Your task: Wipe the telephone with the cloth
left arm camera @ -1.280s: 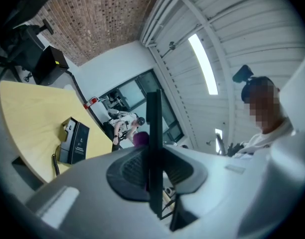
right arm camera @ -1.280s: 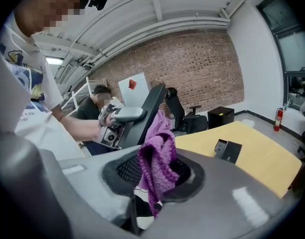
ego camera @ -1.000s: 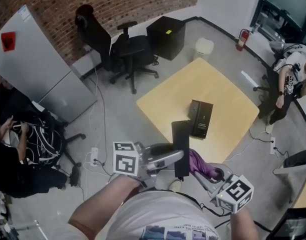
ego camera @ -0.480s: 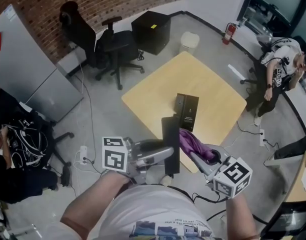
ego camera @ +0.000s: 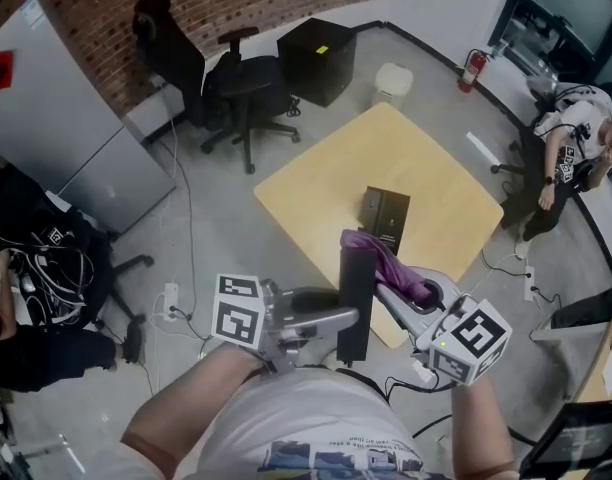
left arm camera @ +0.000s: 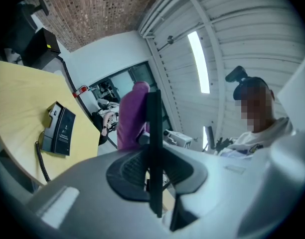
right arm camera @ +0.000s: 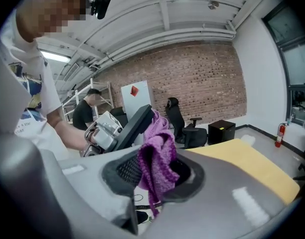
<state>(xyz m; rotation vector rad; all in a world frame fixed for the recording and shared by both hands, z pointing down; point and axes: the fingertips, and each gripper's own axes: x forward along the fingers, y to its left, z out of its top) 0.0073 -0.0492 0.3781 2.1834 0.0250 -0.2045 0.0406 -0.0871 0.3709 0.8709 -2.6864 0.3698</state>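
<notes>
Closest to the person, the left gripper (ego camera: pixel 348 316) is clamped on the lower part of a thin black slab (ego camera: pixel 354 273). It holds the slab upright and edge-on to its own camera. The slab may be the telephone's handset, though I cannot tell for sure. Just to its right, the right gripper (ego camera: pixel 398 286) is clenched on a bunched purple cloth (ego camera: pixel 378 255), whose loose fold lies against the slab's top end. Both are held in the air, short of the table.

To wipe well, I judge that the left gripper should hold the slab steady while the right drags the cloth down the broad face with light pressure. The slab then needs turning so the other face gets covered too. Pushing too hard could lever the slab out of its narrow grip.

Farther off, the telephone (ego camera: pixel 384 211) lies near the middle of the yellow tabletop (ego camera: pixel 426 158), its cord (left arm camera: pixel 40 153) trailing over the edge. Beyond stands an office chair (ego camera: pixel 248 93).
</notes>
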